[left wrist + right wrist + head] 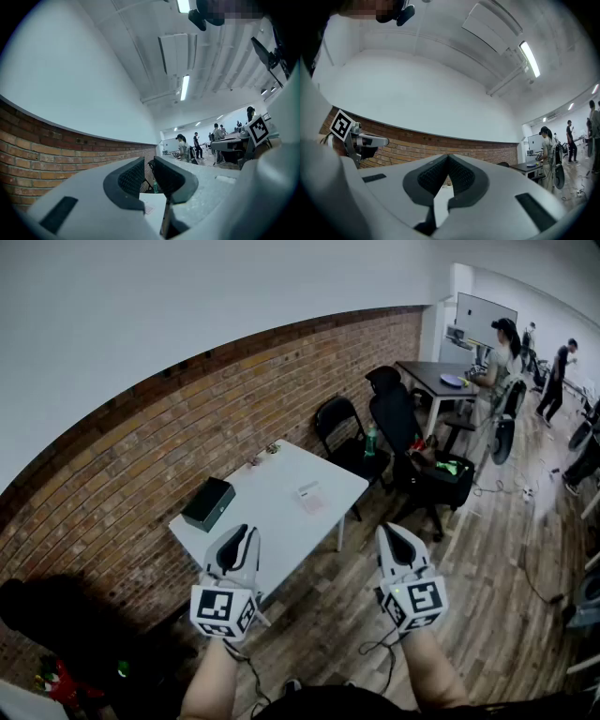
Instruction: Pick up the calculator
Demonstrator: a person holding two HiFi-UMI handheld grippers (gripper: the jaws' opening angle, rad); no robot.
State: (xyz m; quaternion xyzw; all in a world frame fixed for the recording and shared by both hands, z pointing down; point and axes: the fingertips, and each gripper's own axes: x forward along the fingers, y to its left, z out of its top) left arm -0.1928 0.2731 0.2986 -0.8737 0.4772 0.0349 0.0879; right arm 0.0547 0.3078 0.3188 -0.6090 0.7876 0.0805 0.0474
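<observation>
Left gripper (246,534) closed, empty | right gripper (390,533) closed, empty | calculator (309,495) beyond, well apart

"What's on the white table (267,498)?"
"A dark green box (208,503), on the side near the brick wall (141,465)."
"And beyond?"
"Black chairs (396,423), a green bottle (371,440), and a person (497,360) standing at a dark desk (427,375)."
</observation>
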